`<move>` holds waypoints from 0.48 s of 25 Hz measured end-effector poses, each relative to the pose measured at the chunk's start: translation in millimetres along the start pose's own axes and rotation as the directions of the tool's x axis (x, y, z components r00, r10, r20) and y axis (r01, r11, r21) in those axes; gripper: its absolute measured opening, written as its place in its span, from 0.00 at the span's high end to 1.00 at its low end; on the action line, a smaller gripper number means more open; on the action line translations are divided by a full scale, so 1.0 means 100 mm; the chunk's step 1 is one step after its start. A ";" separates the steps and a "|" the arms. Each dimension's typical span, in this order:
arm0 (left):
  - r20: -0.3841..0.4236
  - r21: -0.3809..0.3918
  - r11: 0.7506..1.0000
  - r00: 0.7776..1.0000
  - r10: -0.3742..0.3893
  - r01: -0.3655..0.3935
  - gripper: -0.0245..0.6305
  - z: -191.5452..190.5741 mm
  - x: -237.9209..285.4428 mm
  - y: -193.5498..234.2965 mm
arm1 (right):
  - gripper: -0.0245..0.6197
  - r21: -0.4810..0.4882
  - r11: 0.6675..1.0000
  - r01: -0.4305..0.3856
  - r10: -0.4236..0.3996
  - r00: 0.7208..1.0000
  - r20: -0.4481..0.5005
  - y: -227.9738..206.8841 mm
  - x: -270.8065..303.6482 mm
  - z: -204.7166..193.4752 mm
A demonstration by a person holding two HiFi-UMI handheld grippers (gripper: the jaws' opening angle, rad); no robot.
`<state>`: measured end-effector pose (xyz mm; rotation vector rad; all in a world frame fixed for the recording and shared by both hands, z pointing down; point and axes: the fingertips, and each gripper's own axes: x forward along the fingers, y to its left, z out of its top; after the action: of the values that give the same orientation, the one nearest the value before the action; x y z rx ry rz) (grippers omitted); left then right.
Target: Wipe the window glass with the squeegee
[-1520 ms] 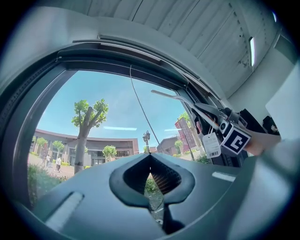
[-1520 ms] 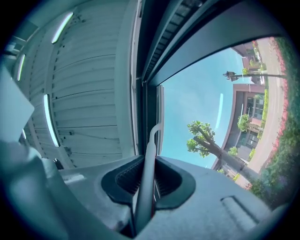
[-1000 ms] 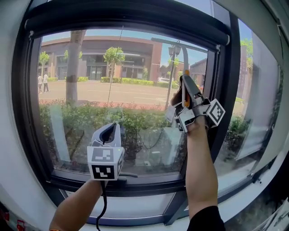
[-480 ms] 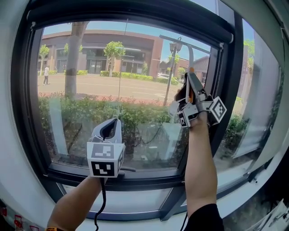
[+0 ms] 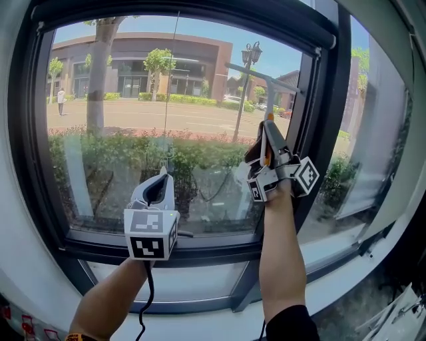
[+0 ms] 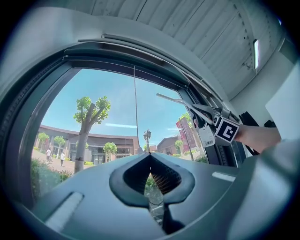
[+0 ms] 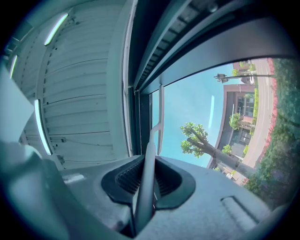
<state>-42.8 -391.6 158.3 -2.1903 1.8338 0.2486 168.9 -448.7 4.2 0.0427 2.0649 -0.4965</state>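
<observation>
The window glass [image 5: 133,133] fills the head view. My right gripper [image 5: 267,130] is raised at the pane's right side and is shut on the squeegee's handle [image 7: 147,187]. The squeegee's thin blade [image 5: 263,75] lies slanted across the upper right of the glass, a little below the top frame. The left gripper view shows the same blade [image 6: 180,103] and a white tag [image 6: 206,136] hanging under the right gripper. My left gripper [image 5: 160,178] is low at the pane's middle, pointing up at the glass. Its jaws [image 6: 150,157] are shut with nothing between them.
A dark window frame [image 5: 326,133] borders the pane, with a sill [image 5: 200,250] below. A thin blind cord [image 5: 170,100] hangs down the middle of the glass from the dark housing [image 5: 200,20] on top. Another pane [image 5: 379,133] lies to the right.
The squeegee and my right gripper have come down the glass a little, away from the top frame. The left gripper has stayed low by the sill.
</observation>
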 end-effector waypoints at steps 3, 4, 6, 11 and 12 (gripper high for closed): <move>-0.022 -0.012 1.000 1.000 -0.002 0.002 0.93 -0.17 -0.10 0.00 | 0.89 0.018 1.000 0.021 -0.021 1.000 0.012 -0.08 -0.28 -0.17; -0.029 -0.014 1.000 1.000 -0.001 0.000 0.93 -0.23 -0.13 0.02 | 0.89 0.023 0.999 0.030 -0.030 0.999 0.016 -0.11 -0.37 -0.23; -0.041 -0.013 1.000 0.999 0.007 -0.007 0.93 -0.35 -0.20 0.06 | 0.89 0.035 0.998 0.051 -0.051 0.998 0.021 -0.17 -0.56 -0.35; -0.089 -0.014 1.000 0.996 0.020 -0.021 0.93 -0.65 -0.35 0.12 | 0.89 0.070 0.993 0.092 -0.094 0.995 0.033 -0.33 -1.08 -0.63; -0.098 -0.012 1.000 0.995 0.020 -0.022 0.93 -0.70 -0.37 0.12 | 0.89 0.078 0.992 0.097 -0.100 0.994 0.036 -0.35 -1.17 -0.67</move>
<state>-64.2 -381.3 234.2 -2.2305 1.9127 0.1604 167.6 -436.7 142.5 -0.0248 2.0152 -0.6319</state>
